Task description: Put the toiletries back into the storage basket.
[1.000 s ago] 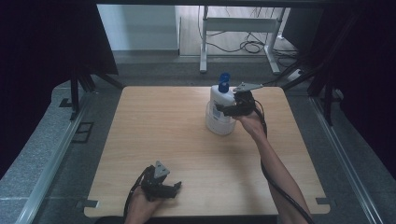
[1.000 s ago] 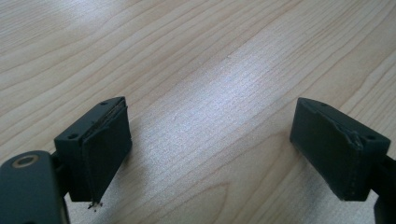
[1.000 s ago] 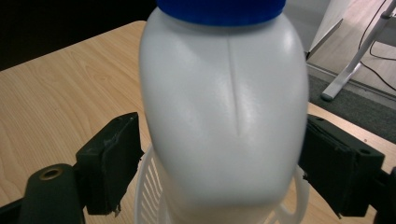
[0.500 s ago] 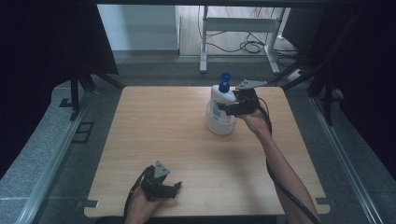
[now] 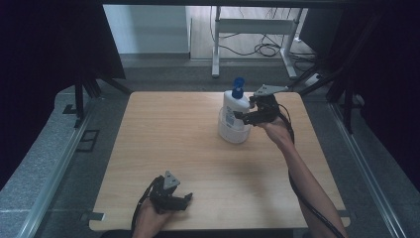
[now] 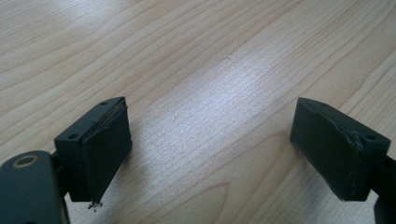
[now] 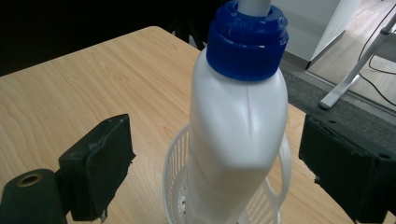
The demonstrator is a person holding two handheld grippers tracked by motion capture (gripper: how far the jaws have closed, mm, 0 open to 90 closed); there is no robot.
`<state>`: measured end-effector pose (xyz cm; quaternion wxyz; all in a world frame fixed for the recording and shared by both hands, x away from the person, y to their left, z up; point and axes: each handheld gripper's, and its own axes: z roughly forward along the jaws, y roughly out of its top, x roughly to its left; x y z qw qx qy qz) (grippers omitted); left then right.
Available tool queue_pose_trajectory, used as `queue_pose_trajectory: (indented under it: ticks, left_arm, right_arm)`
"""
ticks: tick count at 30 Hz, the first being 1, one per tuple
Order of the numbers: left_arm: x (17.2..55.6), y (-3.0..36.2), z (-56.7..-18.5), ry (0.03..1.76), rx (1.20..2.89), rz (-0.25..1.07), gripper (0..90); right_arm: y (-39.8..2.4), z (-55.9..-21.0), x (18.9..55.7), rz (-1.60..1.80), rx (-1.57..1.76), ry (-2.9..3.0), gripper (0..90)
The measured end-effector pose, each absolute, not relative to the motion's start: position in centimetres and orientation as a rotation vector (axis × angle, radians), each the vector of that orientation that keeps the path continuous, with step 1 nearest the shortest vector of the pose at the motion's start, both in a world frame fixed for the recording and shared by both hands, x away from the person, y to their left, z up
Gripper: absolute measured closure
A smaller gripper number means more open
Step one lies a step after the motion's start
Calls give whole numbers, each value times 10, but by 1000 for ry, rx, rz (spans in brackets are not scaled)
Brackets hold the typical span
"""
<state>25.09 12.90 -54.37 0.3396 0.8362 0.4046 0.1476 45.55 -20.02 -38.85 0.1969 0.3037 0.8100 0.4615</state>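
I see a tall white plastic bottle with a blue cap (image 5: 234, 110) standing upright inside a small white plastic basket with slotted sides (image 5: 233, 133), toward the far right part of the pale wooden tabletop (image 5: 163, 134). My right hand-held gripper (image 5: 243, 115) sits just to the right of the bottle, and its jaws have just been opening. In the right gripper view the bottle (image 7: 238, 126) stands between the two black pads (image 7: 100, 163), but there is a gap on each side, so nothing is squeezing it. I think the bottle is smooth and a bit slippery, and its sides may bend in if I pinch hard. I cannot tell how full it is, so it could be heavy. The flat middle of the body, below the blue cap, looks like the best place to hold. The basket (image 7: 180, 186) looks light and thin, so it may slide or tip if I bump it. My left hand-held gripper (image 5: 184, 199) rests far from the bottle, near my edge of the tabletop, with its jaws wide apart and nothing in them. There is lots of bare wood to the left of the bottle. The far edge and right edge are near it.
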Motion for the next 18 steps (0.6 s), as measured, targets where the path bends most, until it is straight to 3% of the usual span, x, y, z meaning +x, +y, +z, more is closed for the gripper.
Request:
queue_pose_trajectory:
  ticks: [18]
  left_arm:
    - [251, 129, -544, 1050, 2180, 385, 119]
  right_arm:
    - [-213, -388, 437, 1254, 845, 2288, 28]
